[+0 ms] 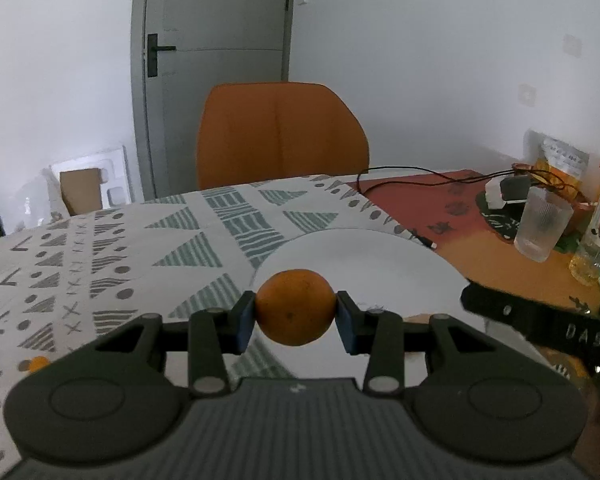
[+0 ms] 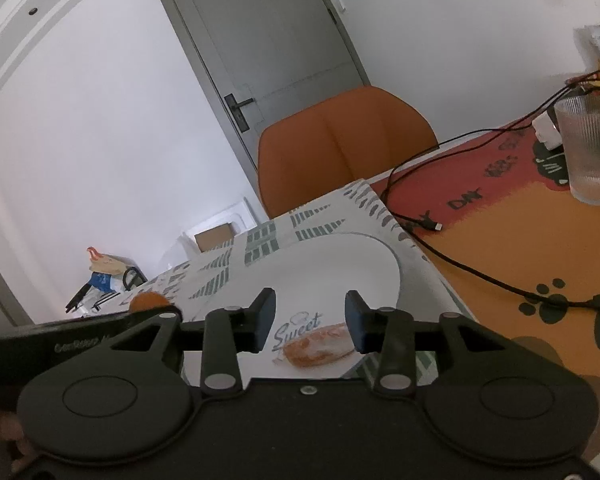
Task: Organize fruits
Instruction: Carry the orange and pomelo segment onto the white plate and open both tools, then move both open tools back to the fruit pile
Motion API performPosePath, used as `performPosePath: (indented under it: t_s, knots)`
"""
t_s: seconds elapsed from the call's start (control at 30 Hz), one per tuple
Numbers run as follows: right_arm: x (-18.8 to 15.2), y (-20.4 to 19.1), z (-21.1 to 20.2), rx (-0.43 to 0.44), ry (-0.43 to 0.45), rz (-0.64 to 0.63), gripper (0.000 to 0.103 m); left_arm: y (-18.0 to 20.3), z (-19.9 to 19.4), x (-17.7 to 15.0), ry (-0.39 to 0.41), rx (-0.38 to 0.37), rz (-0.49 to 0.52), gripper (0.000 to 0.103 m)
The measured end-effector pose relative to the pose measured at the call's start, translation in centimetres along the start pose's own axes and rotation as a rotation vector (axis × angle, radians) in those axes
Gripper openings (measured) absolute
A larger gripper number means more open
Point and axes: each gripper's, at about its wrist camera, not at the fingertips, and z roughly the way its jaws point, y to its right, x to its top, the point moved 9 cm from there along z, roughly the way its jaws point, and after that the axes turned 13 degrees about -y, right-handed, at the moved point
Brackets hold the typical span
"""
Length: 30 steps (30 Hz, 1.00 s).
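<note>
My left gripper (image 1: pixel 295 314) is shut on an orange (image 1: pixel 295 306) and holds it above the near left rim of a white plate (image 1: pixel 364 264) on the patterned tablecloth. My right gripper (image 2: pixel 310 316) is open and empty, held over the near part of the same plate (image 2: pixel 340 264), which has a "Sweet" print on it. In the right wrist view the top of the orange (image 2: pixel 148 300) shows at the left, behind the left gripper's body. Another small orange fruit (image 1: pixel 36 363) lies on the cloth at the far left.
An orange chair (image 1: pixel 280 136) stands behind the table. To the right, on an orange-red mat, are a ribbed glass (image 1: pixel 542 228), a bottle (image 1: pixel 598 232), a charger with black cables (image 2: pixel 440 240) and snack bags. The right gripper's body (image 1: pixel 540 320) crosses at right.
</note>
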Motion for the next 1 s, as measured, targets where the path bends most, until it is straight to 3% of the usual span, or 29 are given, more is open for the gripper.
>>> performPosePath:
  t_s: [0.17, 0.37, 0.43, 0.5, 0.6, 0.77, 1.0]
  knots:
    - [0.1, 0.4, -0.1, -0.004, -0.002, 0.008, 0.048, 1.1, 0.6, 0.2, -0.017, -0.025, 0.006, 0.042]
    - [-0.1, 0.4, -0.3, -0.008, -0.005, 0.012, 0.061, -0.3, 0.2, -0.2, -0.029, 0.008, -0.028, 0.051]
    - [0.0, 0.2, -0.4, -0.013, 0.004, 0.003, 0.069, -1.3, -0.2, -0.4, -0.028, 0.017, -0.047, 0.058]
    - [0.0, -0.1, -0.6, -0.022, 0.014, -0.004, 0.086, -2.4, -0.9, -0.7, -0.019, 0.046, -0.062, 0.069]
    - [-0.2, -0.9, -0.5, -0.024, 0.014, -0.024, 0.095, -3.9, -1.8, -1.1, -0.001, 0.082, -0.088, 0.08]
    - [-0.7, -2.6, 0.0, -0.013, 0.003, -0.063, 0.103, -6.2, -3.1, -1.8, -0.002, 0.123, -0.131, 0.084]
    - [-1.4, -4.4, 0.5, -0.009, -0.015, -0.116, 0.103, -8.9, -5.1, -3.2, 0.009, 0.166, -0.171, 0.088]
